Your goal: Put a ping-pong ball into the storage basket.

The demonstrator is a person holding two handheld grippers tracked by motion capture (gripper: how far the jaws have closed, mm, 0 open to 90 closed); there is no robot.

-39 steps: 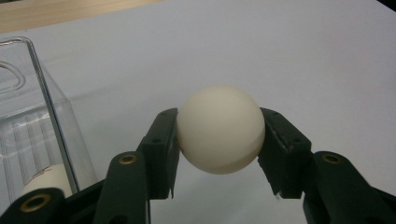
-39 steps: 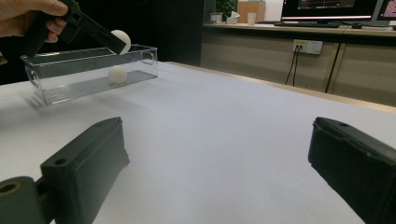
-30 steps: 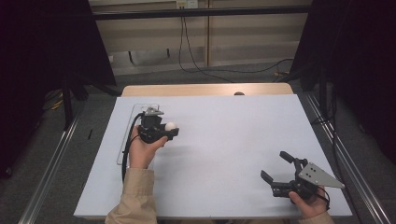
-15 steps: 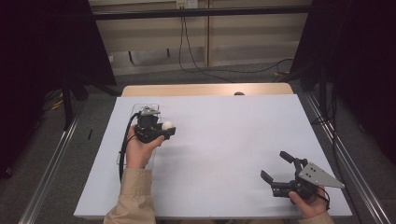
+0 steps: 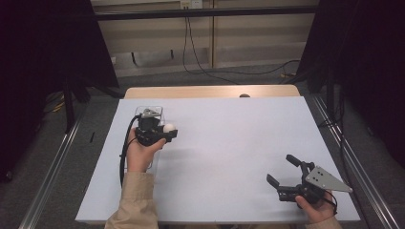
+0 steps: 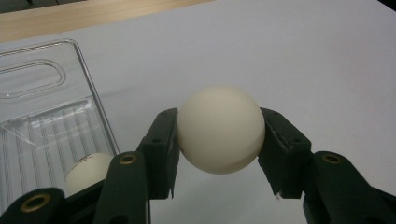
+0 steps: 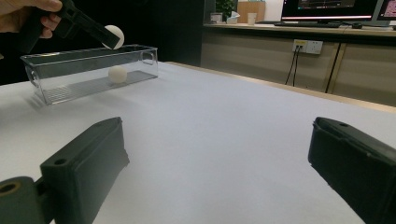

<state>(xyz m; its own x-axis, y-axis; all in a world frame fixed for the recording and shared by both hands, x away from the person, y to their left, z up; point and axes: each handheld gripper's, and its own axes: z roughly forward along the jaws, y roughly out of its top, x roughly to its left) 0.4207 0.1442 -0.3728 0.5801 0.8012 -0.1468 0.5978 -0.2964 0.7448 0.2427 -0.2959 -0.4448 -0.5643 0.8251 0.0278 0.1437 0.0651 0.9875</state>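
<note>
The left gripper (image 5: 165, 135) holds a white ball (image 6: 220, 129) tight between its two jaws. The ball is up in the air, just beside a clear box (image 7: 88, 70) that sits near the far left corner of the white surface (image 5: 229, 143). A second white ball (image 7: 117, 74) lies inside the box, on its floor. The right gripper (image 5: 282, 177) rests near the front right corner of the surface, well apart from the box. Its jaws are wide open with nothing between them.
</note>
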